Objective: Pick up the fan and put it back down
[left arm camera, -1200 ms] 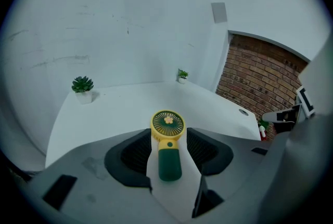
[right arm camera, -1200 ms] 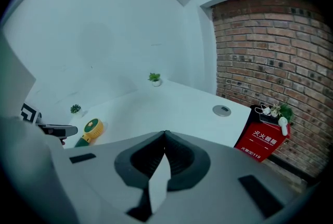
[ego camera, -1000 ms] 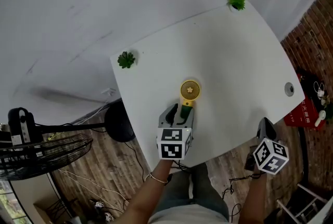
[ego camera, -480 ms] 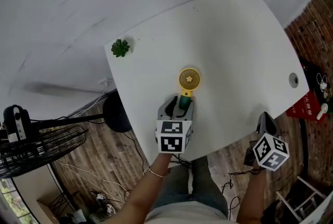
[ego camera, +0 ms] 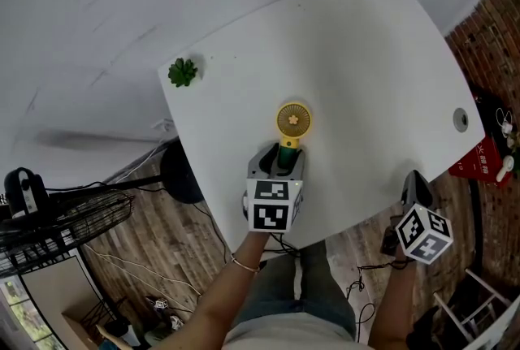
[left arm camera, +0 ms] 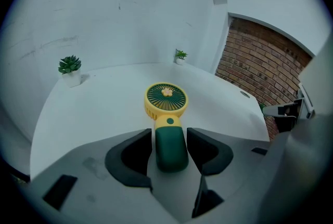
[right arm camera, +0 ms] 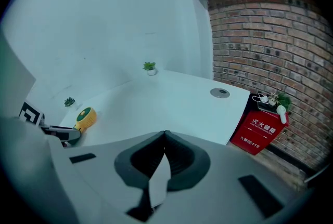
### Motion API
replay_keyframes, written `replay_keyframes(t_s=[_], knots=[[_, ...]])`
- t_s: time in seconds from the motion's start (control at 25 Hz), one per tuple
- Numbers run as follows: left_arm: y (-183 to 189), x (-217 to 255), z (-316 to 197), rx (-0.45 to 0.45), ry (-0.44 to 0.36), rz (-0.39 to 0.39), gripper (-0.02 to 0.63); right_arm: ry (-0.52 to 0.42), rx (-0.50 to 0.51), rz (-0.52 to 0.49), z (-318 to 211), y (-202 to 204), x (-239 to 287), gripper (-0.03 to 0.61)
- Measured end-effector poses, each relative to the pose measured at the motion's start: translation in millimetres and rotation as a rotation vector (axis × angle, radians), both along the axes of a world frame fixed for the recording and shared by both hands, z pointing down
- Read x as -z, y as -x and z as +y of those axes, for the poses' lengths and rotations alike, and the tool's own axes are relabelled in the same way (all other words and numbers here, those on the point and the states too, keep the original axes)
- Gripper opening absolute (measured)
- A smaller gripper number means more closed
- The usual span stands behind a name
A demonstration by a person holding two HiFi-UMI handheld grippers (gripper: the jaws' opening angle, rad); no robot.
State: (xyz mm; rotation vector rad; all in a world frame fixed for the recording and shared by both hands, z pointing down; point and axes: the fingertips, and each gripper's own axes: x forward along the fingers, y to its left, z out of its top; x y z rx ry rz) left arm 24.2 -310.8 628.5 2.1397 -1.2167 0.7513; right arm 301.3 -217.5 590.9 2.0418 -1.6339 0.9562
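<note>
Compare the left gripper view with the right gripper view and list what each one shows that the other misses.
Only the left gripper view: the left claw closed on the dark green handle of the yellow and green handheld fan. Only the right gripper view: the right claw, shut and empty, and the red box with white print. Both: the fan, the white table with its round grommet, two small green potted plants, the red brick wall.

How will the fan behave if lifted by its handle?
Probably rigid: the fan looks like hard moulded plastic. Likely head-heavy, since the left gripper holds only the handle, so it may pivot. The smooth, rounded handle could slip.
</note>
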Motion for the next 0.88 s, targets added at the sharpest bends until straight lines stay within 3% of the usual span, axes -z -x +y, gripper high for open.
replay_keyframes(t_s=[0.88], knots=[[1.6,-5.1,-2.1,-0.010,0.076,-0.050,0.181,-0.015,-0.018,0.004,0.1,-8.1,7.3,0.000]])
